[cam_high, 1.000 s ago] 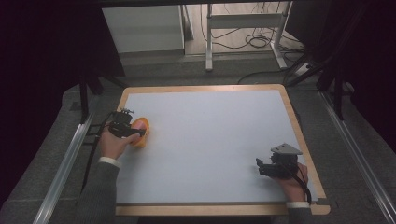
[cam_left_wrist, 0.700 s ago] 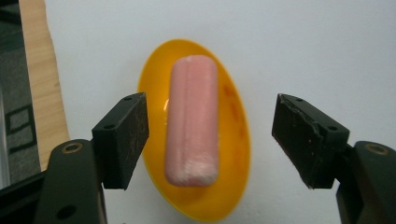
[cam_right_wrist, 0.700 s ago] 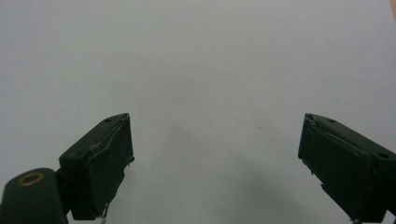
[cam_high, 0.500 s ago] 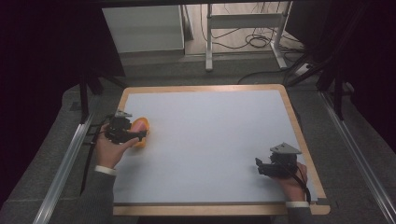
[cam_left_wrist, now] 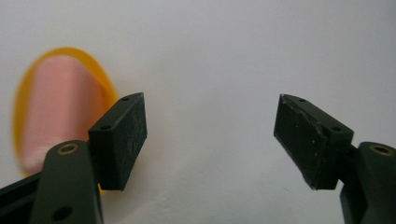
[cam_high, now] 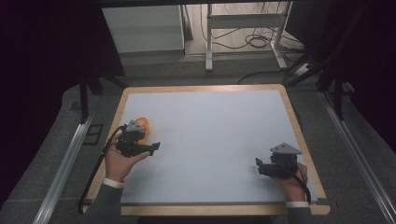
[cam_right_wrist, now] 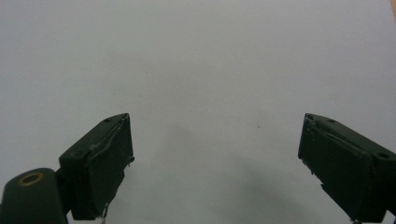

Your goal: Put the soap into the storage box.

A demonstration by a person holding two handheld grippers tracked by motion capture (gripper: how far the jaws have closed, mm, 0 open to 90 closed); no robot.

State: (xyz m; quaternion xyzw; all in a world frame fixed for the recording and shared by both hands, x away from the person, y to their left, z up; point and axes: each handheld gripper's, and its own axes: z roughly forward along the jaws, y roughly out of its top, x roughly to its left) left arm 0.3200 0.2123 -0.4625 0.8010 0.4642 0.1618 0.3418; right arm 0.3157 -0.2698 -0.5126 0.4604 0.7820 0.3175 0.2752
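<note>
desk (cam_high: 210,140): pale sheet with a wood rim, bare over nearly all of its surface; plenty of free room toward the centre and the far side.
edges: near-left and near-right rims sit close to both hands; metal rails (cam_high: 65,163) run along each side below desk level, so wide sweeps off the sides look risky.
left gripper (cam_high: 148,148): near the left rim, jaws spread wide, nothing between them; in the left gripper view (cam_left_wrist: 210,140) the gap shows bare desk.
right gripper (cam_high: 259,167): near the right front corner, jaws likewise spread and holding nothing (cam_right_wrist: 215,168); well apart from the object.
object (cam_high: 142,125): small orange-rimmed item with a pink centre (cam_left_wrist: 56,112), lying flat on the desk just beyond and beside the left gripper, partly behind one jaw in the left gripper view. What it is cannot be told; blurred.
handling (judgement): looks light and small; pink part may be soft, so moderate squeeze. Low profile, so jaws likely need to come down nearly to the sheet.
grip point (judgement): across the short width, on the orange rim sides.
approach room: clear toward the desk centre; tight toward the left rim.
</note>
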